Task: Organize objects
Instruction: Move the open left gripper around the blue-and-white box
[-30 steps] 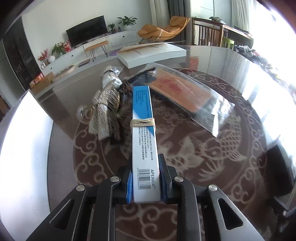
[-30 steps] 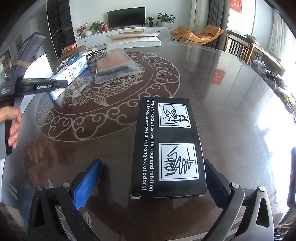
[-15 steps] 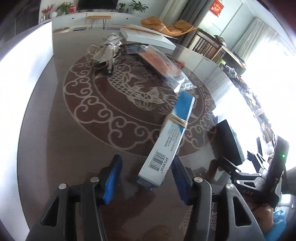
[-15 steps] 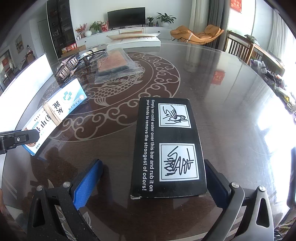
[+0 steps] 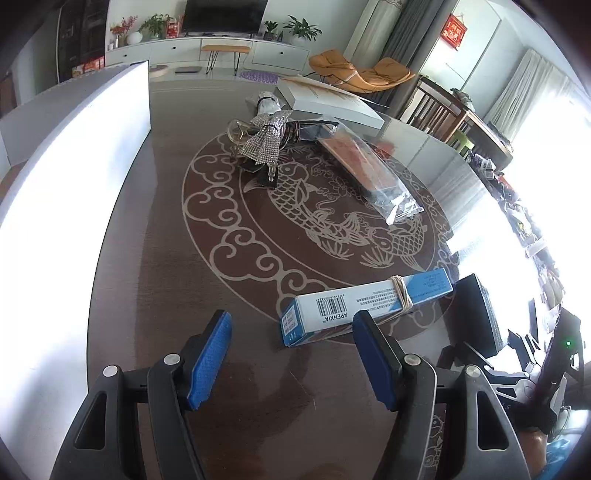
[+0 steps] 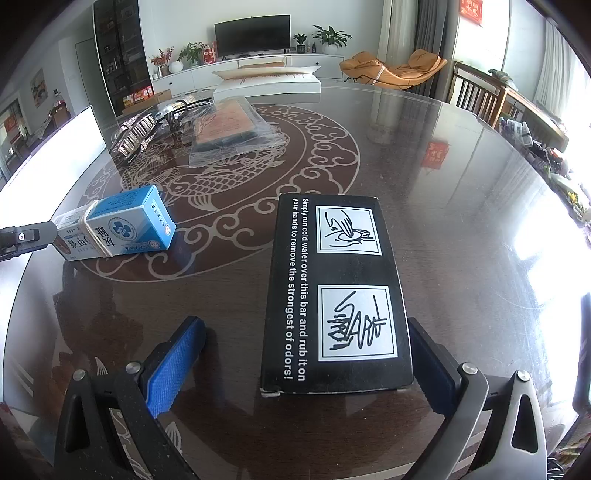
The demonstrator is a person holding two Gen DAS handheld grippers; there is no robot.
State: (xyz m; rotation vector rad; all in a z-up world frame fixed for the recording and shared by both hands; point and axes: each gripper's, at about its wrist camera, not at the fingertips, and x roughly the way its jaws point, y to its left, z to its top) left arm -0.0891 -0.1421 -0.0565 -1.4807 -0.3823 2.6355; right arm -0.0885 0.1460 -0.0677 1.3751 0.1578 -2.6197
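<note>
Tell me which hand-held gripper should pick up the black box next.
Right. The right hand-held gripper already straddles the black box, one pad beside each long edge, not pressing. The left hand-held gripper, jaws opening, sits behind the blue box it has released.

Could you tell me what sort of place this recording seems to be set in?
Most likely a home living and dining room: a television stands on a long white cabinet, an orange lounge chair sits by the curtains, and the work happens on a large round patterned table.
</note>
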